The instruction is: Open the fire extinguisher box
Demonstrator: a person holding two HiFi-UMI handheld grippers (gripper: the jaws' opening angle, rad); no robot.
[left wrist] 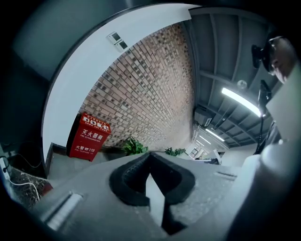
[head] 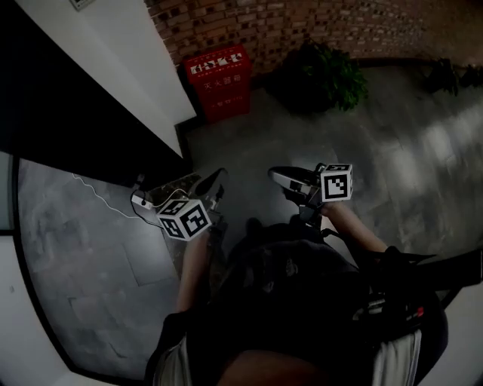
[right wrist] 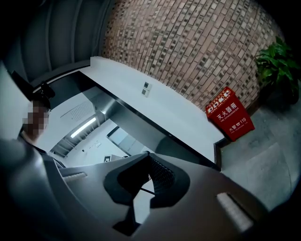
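Left gripper and right gripper, jaws pressed together and empty, face the red metal fire extinguisher box, likely stiff, best gripped at its door edge.

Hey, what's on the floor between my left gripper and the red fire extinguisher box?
Nothing: in the head view, only bare grey floor runs from the left gripper to the fire extinguisher box by the brick wall.

Red fire extinguisher box, white lettering on its front, closed, upright on floor against brick wall
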